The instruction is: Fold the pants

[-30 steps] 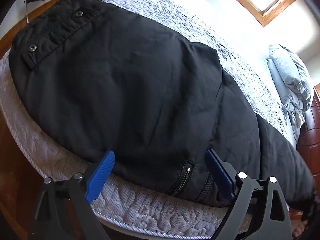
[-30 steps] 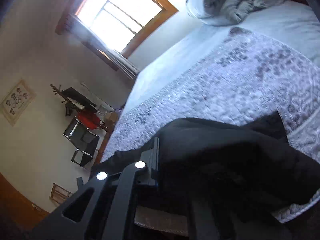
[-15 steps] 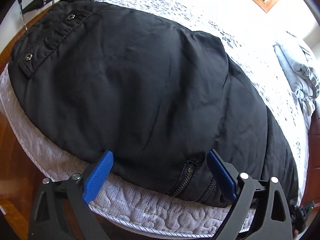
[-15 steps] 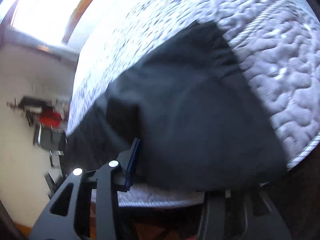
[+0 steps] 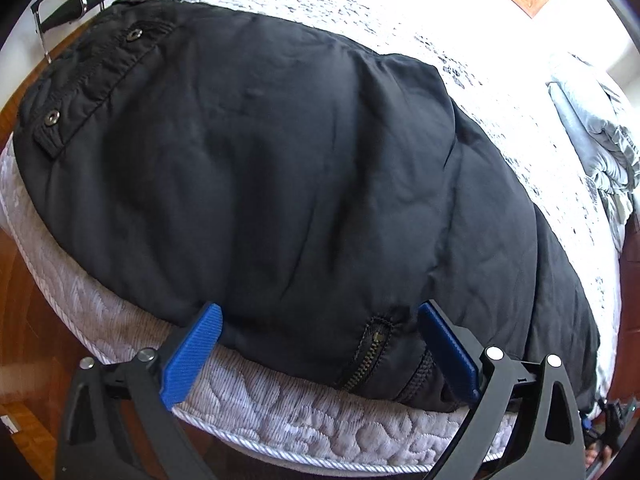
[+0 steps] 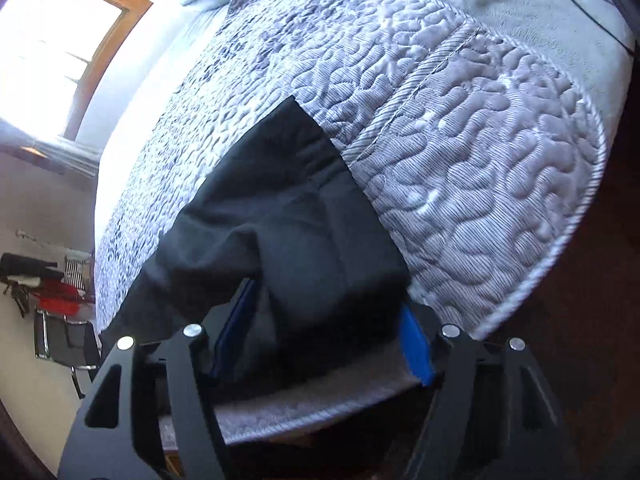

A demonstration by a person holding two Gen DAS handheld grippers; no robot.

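Pants [image 5: 280, 168] lie between wide left tongs [image 5: 320, 336]; right tongs [image 6: 324, 344] straddle their hem, parted

I see the black pants [image 5: 280, 184] spread flat on the quilted bedspread [image 5: 280, 412] — waistband with snaps at far left, zipper at the near edge.

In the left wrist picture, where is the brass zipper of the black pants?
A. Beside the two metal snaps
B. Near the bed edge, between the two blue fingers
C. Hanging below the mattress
B: the zipper lies on the black pants near the quilted bed edge, between the left gripper fingers.
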